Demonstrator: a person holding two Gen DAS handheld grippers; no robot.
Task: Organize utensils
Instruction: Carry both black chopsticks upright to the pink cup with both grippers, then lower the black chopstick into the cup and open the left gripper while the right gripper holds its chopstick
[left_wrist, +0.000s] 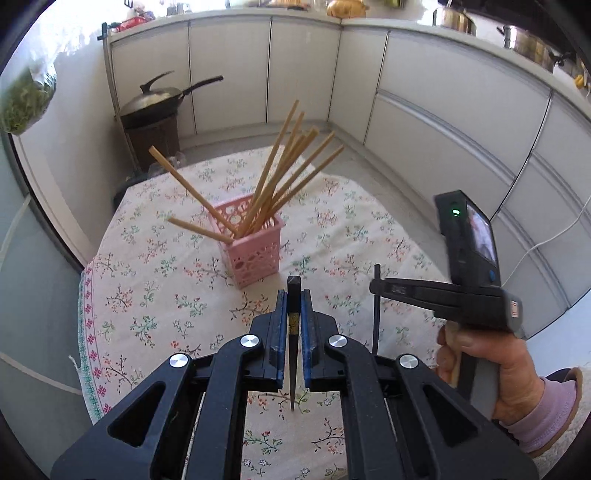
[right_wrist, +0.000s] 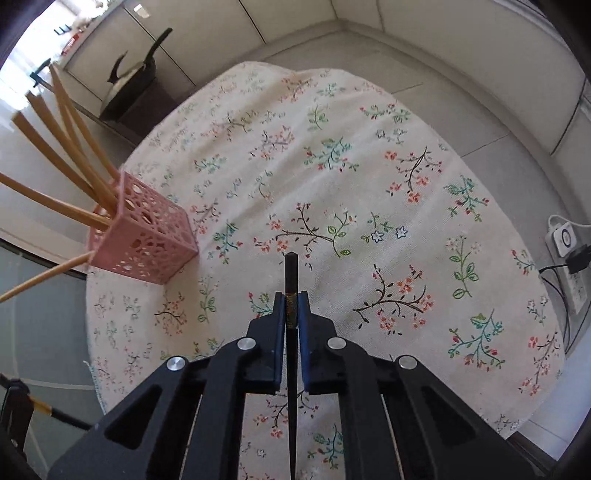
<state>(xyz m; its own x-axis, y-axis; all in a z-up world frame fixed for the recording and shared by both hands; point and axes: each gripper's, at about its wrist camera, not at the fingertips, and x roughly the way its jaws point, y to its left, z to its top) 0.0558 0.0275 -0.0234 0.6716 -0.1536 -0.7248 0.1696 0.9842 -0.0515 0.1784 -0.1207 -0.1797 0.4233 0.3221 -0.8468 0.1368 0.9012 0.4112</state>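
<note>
The left tool (left_wrist: 294, 299) pinched a black chopstick (left_wrist: 293, 354); the right tool (right_wrist: 291, 306) pinched another black chopstick (right_wrist: 291, 273); beyond, on the floral-clothed desk (right_wrist: 369, 166), the pink basket (left_wrist: 255, 254) held leaning wooden chopsticks (left_wrist: 280, 166).

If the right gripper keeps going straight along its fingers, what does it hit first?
Most likely the floral tablecloth. The right gripper, shut on a black chopstick, points down at bare cloth, and nothing stands in that line. The pink basket sits well off to its left. Depth is hard to judge.
</note>
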